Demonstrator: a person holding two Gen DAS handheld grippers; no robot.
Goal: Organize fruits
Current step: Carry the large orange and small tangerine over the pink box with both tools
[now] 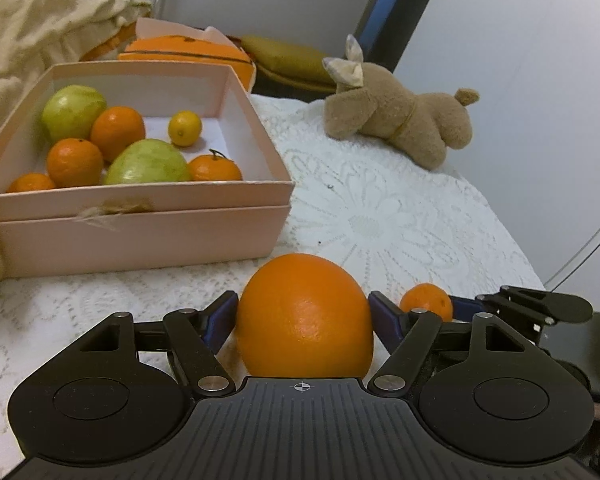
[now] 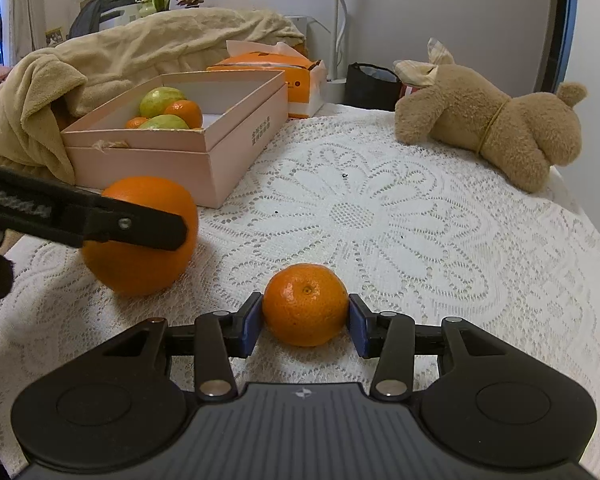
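Observation:
A large orange (image 1: pixel 304 320) rests on the lace cloth, and my left gripper (image 1: pixel 303 310) is shut on it, blue pads pressing both sides. In the right wrist view that large orange (image 2: pixel 140 264) lies at the left with a black finger (image 2: pixel 132 224) of the left gripper across it. My right gripper (image 2: pixel 305 314) is shut on a small mandarin (image 2: pixel 305 308) that sits on the cloth. The mandarin (image 1: pixel 426 302) also shows just right of the orange. A pink box (image 1: pixel 140 196) at the left holds two green guavas, several mandarins and a small lemon.
A brown plush toy (image 1: pixel 400 124) lies at the far right of the white lace tablecloth (image 2: pixel 380 216). Behind the pink box (image 2: pixel 140 156) stands an orange tissue box (image 2: pixel 284 72). A beige blanket (image 2: pixel 100 60) is heaped at the left.

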